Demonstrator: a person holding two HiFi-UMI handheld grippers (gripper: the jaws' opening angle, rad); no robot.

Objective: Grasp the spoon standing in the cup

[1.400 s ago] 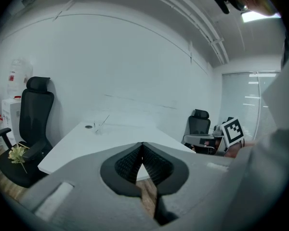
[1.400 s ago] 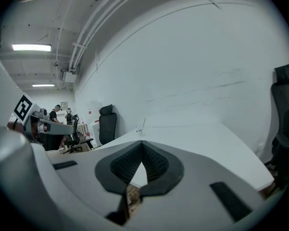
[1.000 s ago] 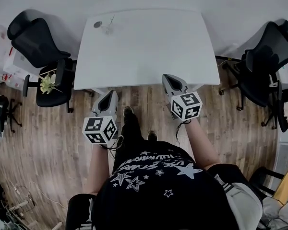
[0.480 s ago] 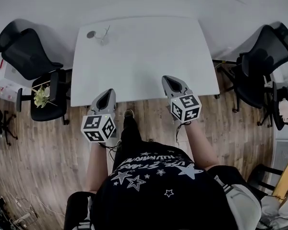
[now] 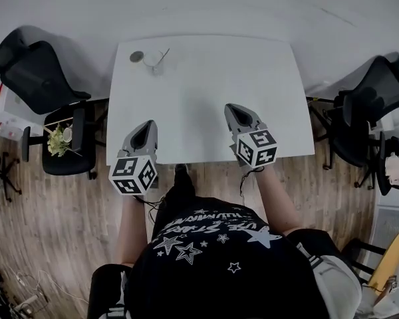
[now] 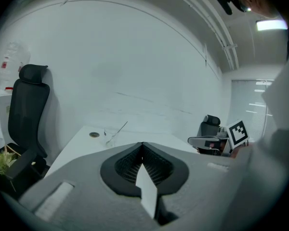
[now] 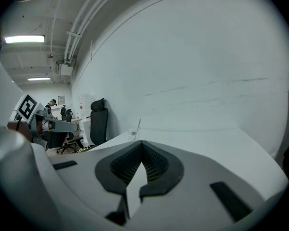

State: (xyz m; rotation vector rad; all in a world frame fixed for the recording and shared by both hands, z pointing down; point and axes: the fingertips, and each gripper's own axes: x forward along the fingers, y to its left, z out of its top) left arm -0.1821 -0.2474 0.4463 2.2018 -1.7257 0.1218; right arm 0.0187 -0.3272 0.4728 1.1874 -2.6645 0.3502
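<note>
White table (image 5: 206, 98) on wood floor (image 5: 53, 205), cup (image 5: 153, 62) at far-left corner, black chairs (image 5: 26, 65) around.

The table (image 5: 206, 98) is plain white. At 11 o'clock on it are a clear cup (image 5: 153, 64), a thin silvery spoon (image 5: 162, 56) and a small grey disc (image 5: 136, 56). The left gripper (image 5: 145, 123) and right gripper (image 5: 235, 107) are pale grey, and their cubes (image 5: 134, 176) are patterned in black-and-white squares. The fingers (image 6: 127, 165) are black and ribbed. The floor (image 5: 53, 205) is brown wood-grain planks. The chairs at 9 o'clock (image 5: 33, 72) and 3 o'clock (image 5: 372, 105) are black. The shirt (image 5: 213, 251) is black with white stars and lettering.
</note>
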